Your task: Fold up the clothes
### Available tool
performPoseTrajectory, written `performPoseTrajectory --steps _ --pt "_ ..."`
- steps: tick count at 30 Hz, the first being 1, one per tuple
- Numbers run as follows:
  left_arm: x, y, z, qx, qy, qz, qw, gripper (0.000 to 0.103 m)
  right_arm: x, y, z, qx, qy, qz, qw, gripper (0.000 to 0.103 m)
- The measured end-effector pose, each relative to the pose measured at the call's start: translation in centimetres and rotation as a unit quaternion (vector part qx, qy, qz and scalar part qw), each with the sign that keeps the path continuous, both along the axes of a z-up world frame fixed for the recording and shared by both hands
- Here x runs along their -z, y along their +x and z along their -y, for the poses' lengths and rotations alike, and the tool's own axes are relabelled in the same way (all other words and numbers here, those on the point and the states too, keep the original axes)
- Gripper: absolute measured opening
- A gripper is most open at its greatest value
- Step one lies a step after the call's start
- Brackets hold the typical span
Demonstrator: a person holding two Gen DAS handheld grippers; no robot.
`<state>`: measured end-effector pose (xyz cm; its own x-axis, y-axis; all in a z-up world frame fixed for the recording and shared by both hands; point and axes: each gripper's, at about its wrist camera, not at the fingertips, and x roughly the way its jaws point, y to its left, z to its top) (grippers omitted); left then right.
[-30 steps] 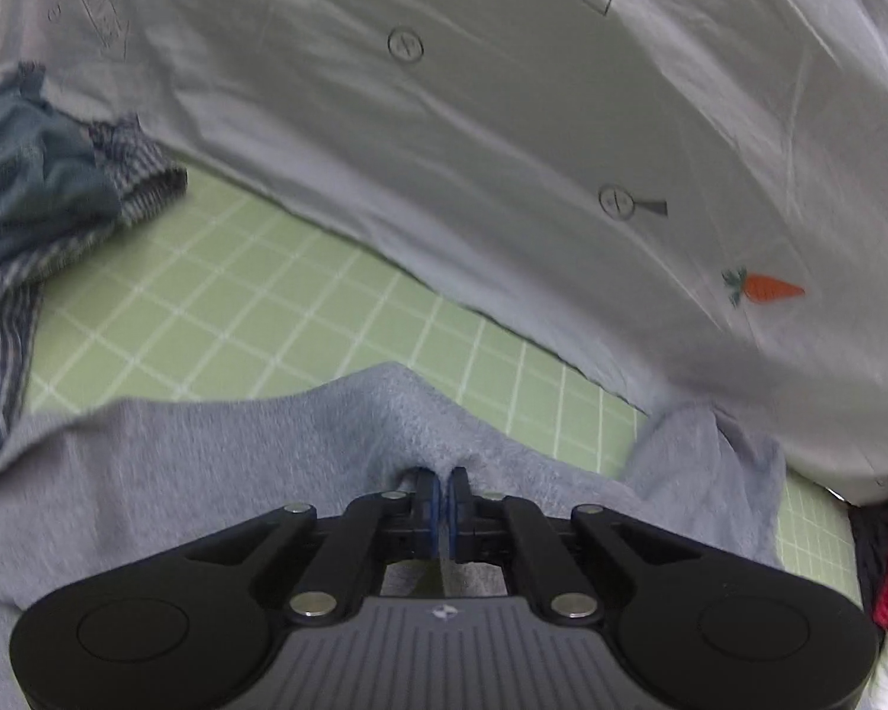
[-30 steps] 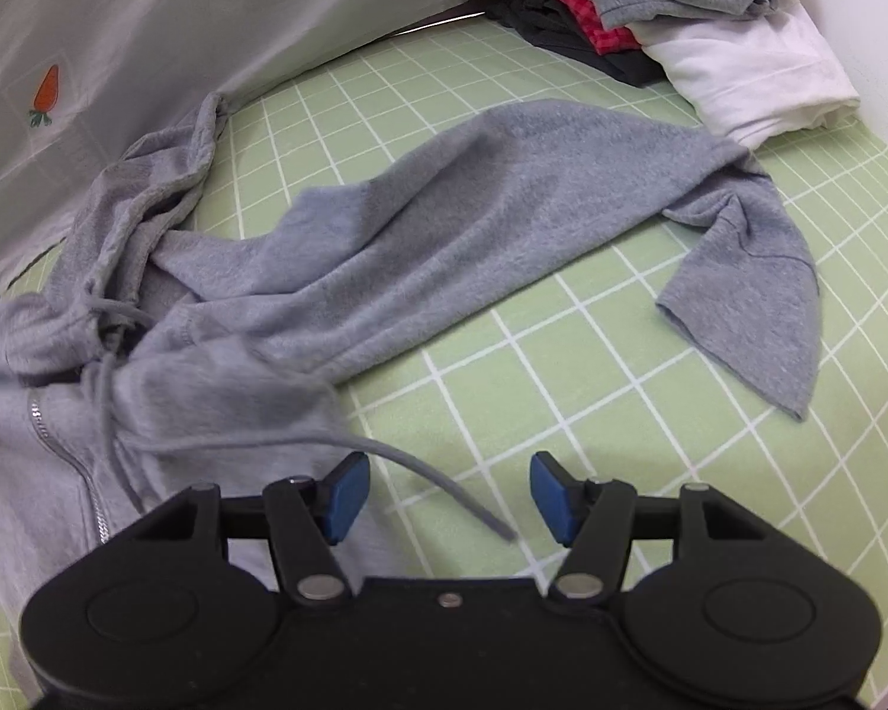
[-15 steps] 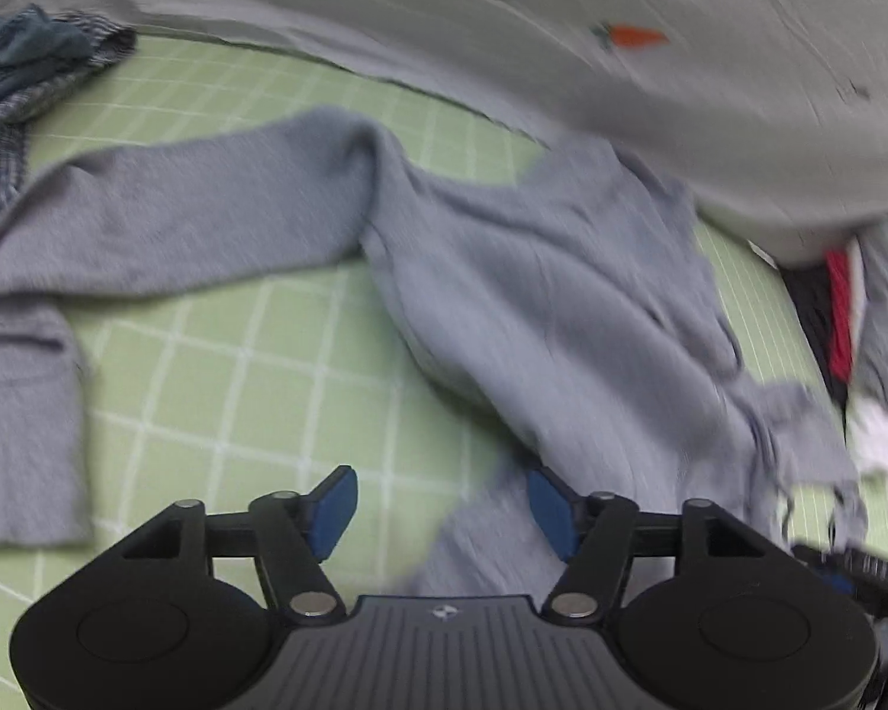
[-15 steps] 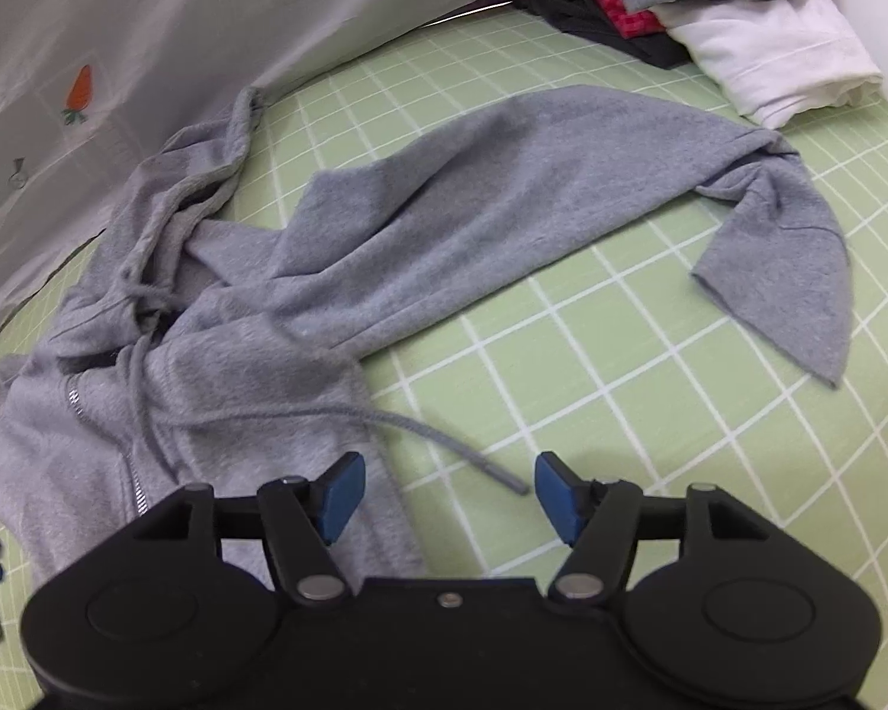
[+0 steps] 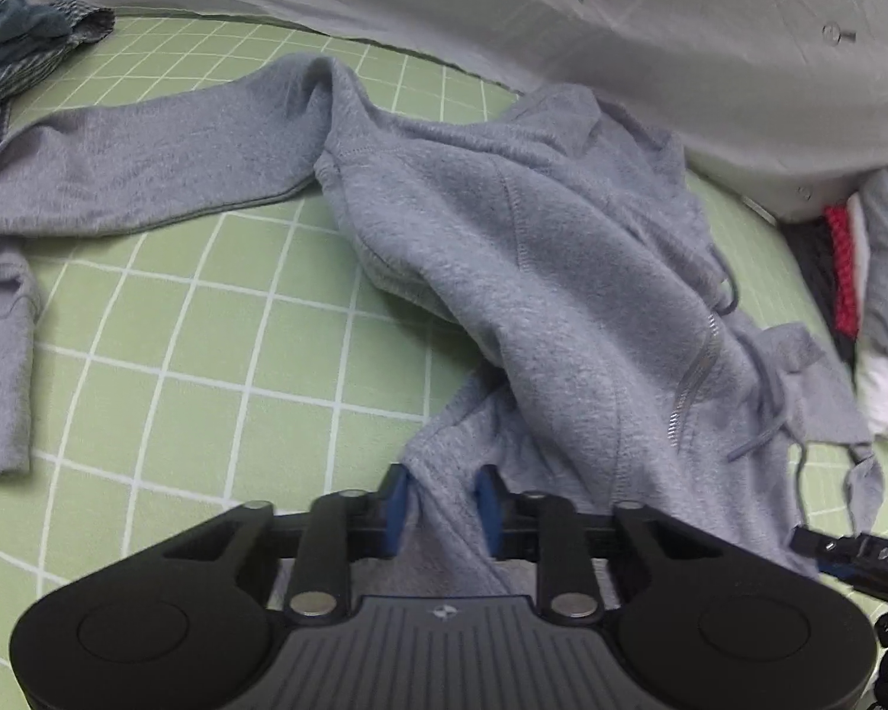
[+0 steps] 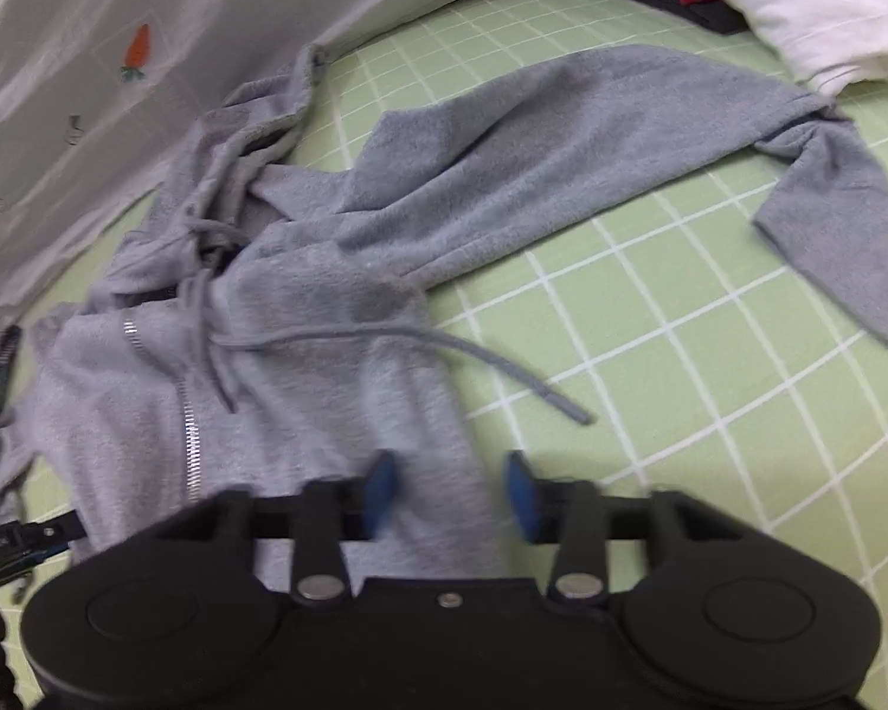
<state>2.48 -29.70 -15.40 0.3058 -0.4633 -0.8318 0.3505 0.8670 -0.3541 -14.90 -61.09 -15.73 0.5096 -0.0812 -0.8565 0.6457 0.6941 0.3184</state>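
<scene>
Leave alone the crumpled blue striped cloth (image 5: 6, 59) at the far left edge of the pale green grid-lined mat (image 5: 207, 355); no part in this step. Next to it, spread crookedly across the mat, the grey zip-up fleece hoodie (image 5: 503, 236), with one long grey sleeve (image 5: 148, 160) stretched leftward and its cuff doubled back. At the near hem, the left gripper (image 5: 441, 509): jaws just closed inward, blue pads clenched on a bunched fold of hem fabric between them. Check that the bite takes both layers of the hem and not only a loose wrinkle. Keep the silver metal zip (image 5: 692, 378) running straight between the two holds, as the centre line. Mind the loose grey drawstring (image 6: 473, 355) trailing onto the mat; better tucked inward than dragged. Further right, the right gripper (image 6: 451, 491), blurred: jaws also just narrowing, hem fabric between them, but cannot tell whether the pads bite yet, so confirm a firm hold before any pull. Then, judged from the tangle, draw both holds apart and toward the near side, low over the mat, to flatten the body. Expect the other grey sleeve (image 6: 621, 136), twisted near its cuff, to need straightening afterwards. Stay clear of the stacked pile of folded garments (image 6: 799, 12) at the far right.
</scene>
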Motion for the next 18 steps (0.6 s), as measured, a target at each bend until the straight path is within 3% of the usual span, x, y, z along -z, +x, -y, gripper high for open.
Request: performPoseTrajectory --steps 2,5,10,13,18 --pt "-0.5 -0.6 -0.6 -0.011 -0.001 0.008 0.9999 0.012 -0.1 -0.4 -0.1 -0.001 0.004 0.014 1.0 0.011" --pt "-1.8 -1.7 -2.5 -0.041 -0.001 0.019 0.999 0.011 -0.8 -1.0 -0.2 0.001 -0.009 0.031 0.999 0.01" --pt "-4.1 -5.0 -8.3 -0.114 -0.048 -0.002 0.9923 0.011 -2.7 -2.8 0.4 0.018 0.005 0.079 0.997 0.01" --pt "-5.2 -7.7 -10.5 -0.144 -0.053 -0.017 0.988 0.011 -3.8 -3.2 0.1 0.0 0.009 0.093 0.996 0.01" --pt "-5.4 -11.6 -12.4 -0.189 -0.04 -0.033 0.9806 0.011 -5.8 -3.8 -1.5 -0.066 -0.032 0.093 0.993 0.01"
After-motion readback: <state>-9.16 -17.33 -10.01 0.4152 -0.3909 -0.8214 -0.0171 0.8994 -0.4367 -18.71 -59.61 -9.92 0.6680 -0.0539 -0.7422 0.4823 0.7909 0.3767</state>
